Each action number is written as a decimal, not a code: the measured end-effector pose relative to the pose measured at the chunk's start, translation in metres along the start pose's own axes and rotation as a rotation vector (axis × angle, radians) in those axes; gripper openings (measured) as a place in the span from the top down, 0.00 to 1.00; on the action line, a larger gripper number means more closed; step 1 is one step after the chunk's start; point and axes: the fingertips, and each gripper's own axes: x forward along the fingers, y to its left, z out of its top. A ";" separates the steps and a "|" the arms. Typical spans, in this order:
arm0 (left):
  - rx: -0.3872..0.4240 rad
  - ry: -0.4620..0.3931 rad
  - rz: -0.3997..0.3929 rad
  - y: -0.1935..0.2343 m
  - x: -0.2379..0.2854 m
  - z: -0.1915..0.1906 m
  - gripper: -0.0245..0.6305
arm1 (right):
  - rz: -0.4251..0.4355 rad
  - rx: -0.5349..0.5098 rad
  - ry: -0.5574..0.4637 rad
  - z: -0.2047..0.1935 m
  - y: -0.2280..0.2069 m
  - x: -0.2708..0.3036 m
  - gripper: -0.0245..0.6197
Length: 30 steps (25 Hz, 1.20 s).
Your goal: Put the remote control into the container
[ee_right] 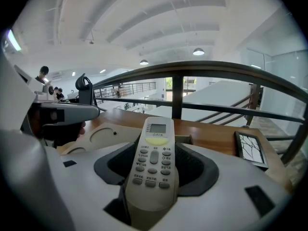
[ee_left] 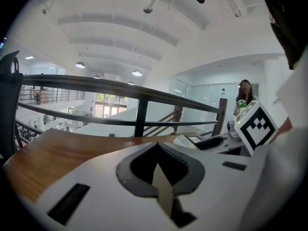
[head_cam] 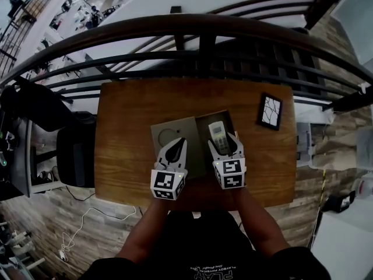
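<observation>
The white remote control point(head_cam: 218, 135) point(ee_right: 155, 163) lies lengthwise between the jaws of my right gripper point(head_cam: 226, 147) point(ee_right: 155, 147), which is shut on it, display end pointing away. It hangs just over the open grey-brown container point(head_cam: 202, 123) in the middle of the wooden table. The container's lid point(head_cam: 168, 136) point(ee_right: 102, 134), with a round mark on it, is folded out to the left. My left gripper point(head_cam: 173, 154) point(ee_left: 158, 150) is over the lid's near edge, shut on a thin tan flap point(ee_left: 164, 190) of it. The remote point(ee_left: 190, 139) also shows at the right of the left gripper view.
A small black picture frame point(head_cam: 270, 111) point(ee_right: 250, 148) lies on the table point(head_cam: 125, 133) to the right of the container. A dark railing point(head_cam: 192, 31) runs along the table's far edge. A black chair point(head_cam: 73, 150) stands at the left side.
</observation>
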 end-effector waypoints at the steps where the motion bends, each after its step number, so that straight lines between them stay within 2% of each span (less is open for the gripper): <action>1: -0.003 0.004 0.000 0.001 0.000 -0.002 0.95 | -0.002 0.000 0.011 -0.003 0.001 0.003 0.55; 10: -0.016 0.061 0.043 0.010 0.009 -0.015 0.95 | 0.000 0.015 0.085 -0.016 0.001 0.030 0.55; 30: -0.009 0.080 0.059 0.009 0.015 -0.017 0.95 | -0.007 0.061 0.230 -0.053 -0.012 0.063 0.55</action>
